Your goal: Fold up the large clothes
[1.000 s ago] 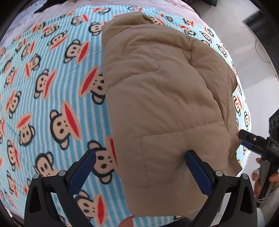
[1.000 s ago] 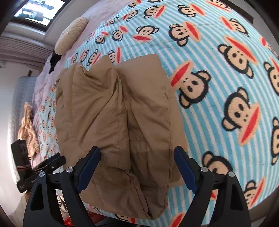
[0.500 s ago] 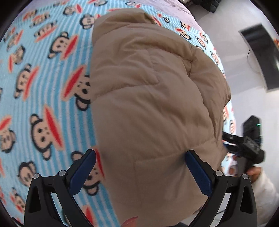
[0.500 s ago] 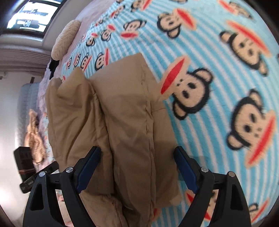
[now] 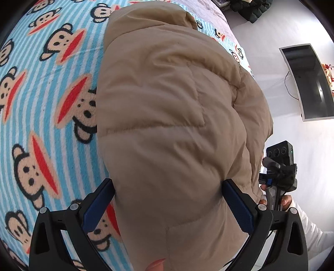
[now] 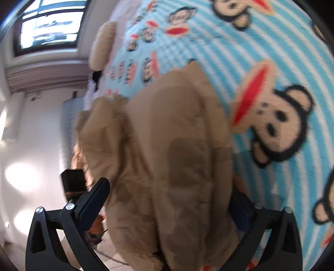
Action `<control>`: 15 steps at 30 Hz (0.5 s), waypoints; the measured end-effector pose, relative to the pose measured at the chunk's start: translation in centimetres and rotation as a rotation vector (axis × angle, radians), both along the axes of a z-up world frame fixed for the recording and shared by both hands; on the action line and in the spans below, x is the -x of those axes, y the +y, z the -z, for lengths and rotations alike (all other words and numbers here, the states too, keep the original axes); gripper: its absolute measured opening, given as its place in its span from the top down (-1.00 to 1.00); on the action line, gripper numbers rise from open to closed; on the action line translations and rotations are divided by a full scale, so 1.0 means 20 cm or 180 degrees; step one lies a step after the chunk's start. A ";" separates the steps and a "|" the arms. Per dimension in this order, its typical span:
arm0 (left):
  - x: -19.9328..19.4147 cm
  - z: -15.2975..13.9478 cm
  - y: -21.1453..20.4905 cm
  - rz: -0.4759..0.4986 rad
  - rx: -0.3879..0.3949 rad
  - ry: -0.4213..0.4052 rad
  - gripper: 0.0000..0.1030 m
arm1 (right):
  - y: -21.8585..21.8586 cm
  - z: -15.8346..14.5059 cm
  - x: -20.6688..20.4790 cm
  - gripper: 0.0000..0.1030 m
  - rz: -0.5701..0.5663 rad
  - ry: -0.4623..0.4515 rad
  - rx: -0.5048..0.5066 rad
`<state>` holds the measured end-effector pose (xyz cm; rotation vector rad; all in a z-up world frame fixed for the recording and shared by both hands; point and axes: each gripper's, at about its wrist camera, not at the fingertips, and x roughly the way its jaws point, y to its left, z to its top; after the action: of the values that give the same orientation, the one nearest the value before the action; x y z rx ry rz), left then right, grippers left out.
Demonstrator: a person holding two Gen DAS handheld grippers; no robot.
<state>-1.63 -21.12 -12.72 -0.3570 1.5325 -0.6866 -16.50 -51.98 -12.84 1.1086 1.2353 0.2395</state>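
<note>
A tan puffer jacket (image 5: 171, 116) lies folded lengthwise on a bed with a blue striped monkey-print blanket (image 5: 48, 116). My left gripper (image 5: 167, 202) is open, its blue-padded fingers straddling the jacket's near end, which bulges up between them. My right gripper (image 6: 167, 200) is also open, with the other near end of the jacket (image 6: 167, 158) between its fingers; that view is blurred. The right gripper also shows at the right of the left wrist view (image 5: 279, 173).
The blanket (image 6: 271, 62) spreads beyond the jacket. A monitor (image 5: 306, 83) hangs on the white wall to the right. A beige cushion (image 6: 100, 45) and a window (image 6: 48, 29) are at the bed's far end. Dark clothes (image 5: 250, 8) lie on the floor.
Both grippers have moved forward and closer over the jacket's near end, which now fills more of each view and bulges between the open fingers. Both stay open.
</note>
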 end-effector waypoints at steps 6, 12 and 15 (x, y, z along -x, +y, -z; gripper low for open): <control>-0.07 0.02 -0.01 0.0127 0.0082 -0.0038 -0.99 | 0.05 0.03 -0.08 -1.00 -0.0385 0.0114 0.0367; -0.17 0.10 -0.04 0.0180 0.0195 -0.0003 -0.99 | 0.10 0.05 -0.18 -1.00 -0.0674 0.0038 0.0282; -0.19 0.14 -0.04 0.0196 0.0255 0.0041 -0.99 | 0.12 0.11 -0.25 -1.00 -0.0712 0.0111 0.0367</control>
<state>2.18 -22.01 -15.60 -0.3764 1.5364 -0.7970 -11.57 -49.67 -14.98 0.8788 1.3881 0.3151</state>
